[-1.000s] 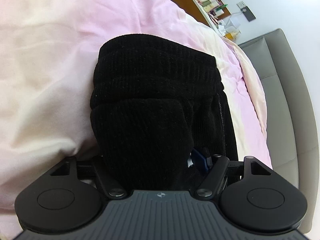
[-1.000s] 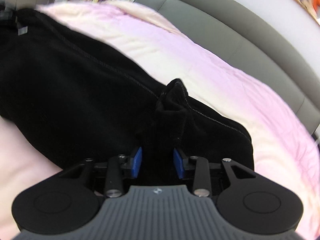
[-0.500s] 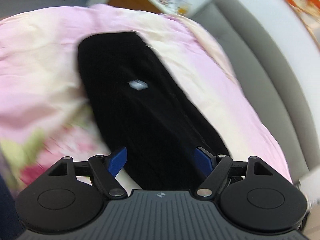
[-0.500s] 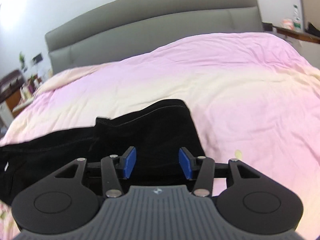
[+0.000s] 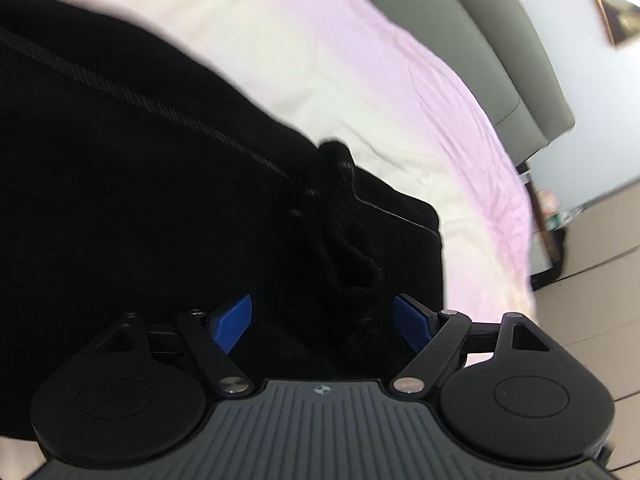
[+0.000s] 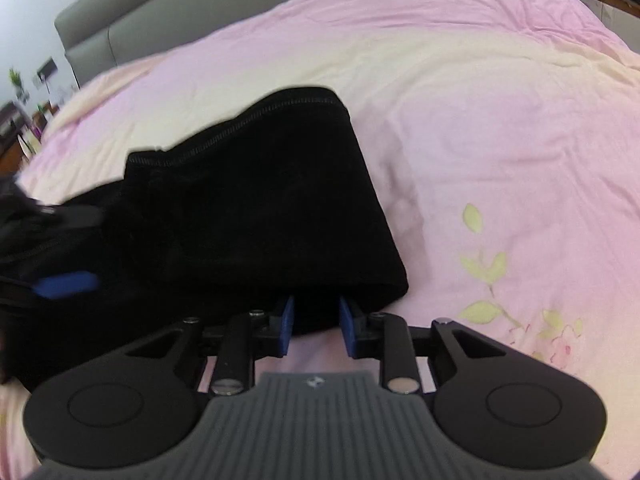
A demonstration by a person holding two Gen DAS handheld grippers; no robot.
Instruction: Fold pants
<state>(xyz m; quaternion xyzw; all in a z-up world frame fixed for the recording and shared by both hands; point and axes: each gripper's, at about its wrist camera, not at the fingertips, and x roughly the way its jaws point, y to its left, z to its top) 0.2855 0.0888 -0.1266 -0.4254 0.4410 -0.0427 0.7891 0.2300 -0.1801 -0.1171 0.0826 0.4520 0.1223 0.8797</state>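
Black pants (image 5: 140, 184) lie on the pink and cream duvet (image 5: 360, 80). A bunched fold (image 5: 340, 208) rises near their end. My left gripper (image 5: 322, 318) hovers low over that end, its jaws opening wide; fabric lies between the blue pads without being pressed. In the right wrist view the folded leg end (image 6: 260, 200) lies ahead. My right gripper (image 6: 316, 322) is closing, and the near hem of the pants fills the narrow gap between its pads. A blurred blue pad of the left gripper (image 6: 66, 285) shows at the left edge.
A grey padded headboard (image 6: 120, 28) runs along the far side of the bed (image 5: 500, 40). Pale floor (image 5: 592, 280) lies past the bed's right edge. Shelves with small items stand at the far left (image 6: 16, 120). Leaf print marks the duvet (image 6: 488, 272).
The left gripper let go of the thick folded end, swung along the pants to the other end and widened. The right gripper released a bunch, rolled, and narrowed on the leg hem.
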